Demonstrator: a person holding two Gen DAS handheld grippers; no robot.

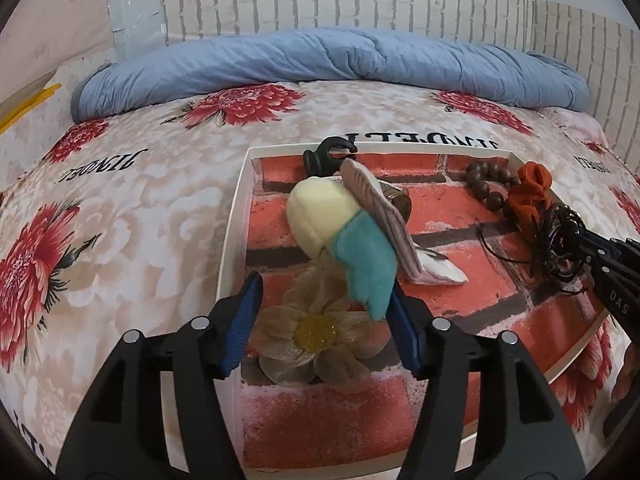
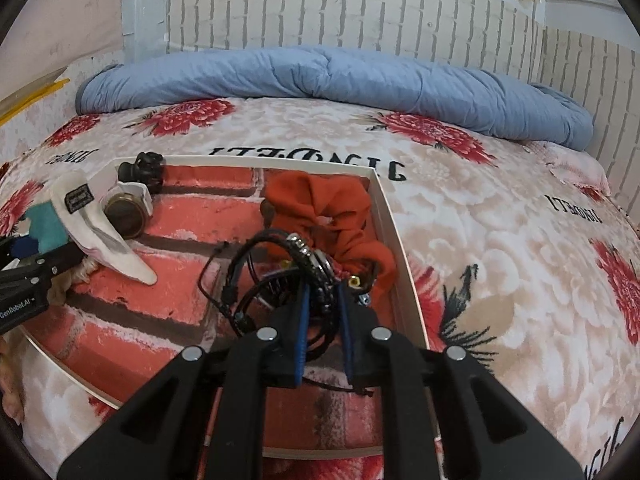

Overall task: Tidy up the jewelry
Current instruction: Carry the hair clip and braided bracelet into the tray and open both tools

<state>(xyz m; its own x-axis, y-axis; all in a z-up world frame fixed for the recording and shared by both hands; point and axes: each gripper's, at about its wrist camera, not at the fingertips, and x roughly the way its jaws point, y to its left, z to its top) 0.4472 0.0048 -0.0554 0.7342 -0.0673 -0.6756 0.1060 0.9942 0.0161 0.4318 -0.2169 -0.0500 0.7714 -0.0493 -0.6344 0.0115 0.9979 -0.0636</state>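
Cords [image 2: 280,280], one black tangle, sit pinched in the right gripper [image 2: 324,312] near the tray's [image 2: 390,216] right edge; left gripper [image 1: 320,308], spread wide, straddles one flower clip [image 1: 316,340]; one orange scrunchie [image 2: 328,208], one bead string [image 1: 486,184] beyond

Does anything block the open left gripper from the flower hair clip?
Partly. The left gripper is open over the flower clip, but the cream-and-teal plush piece hangs against its right finger, overlapping the clip's far petals.
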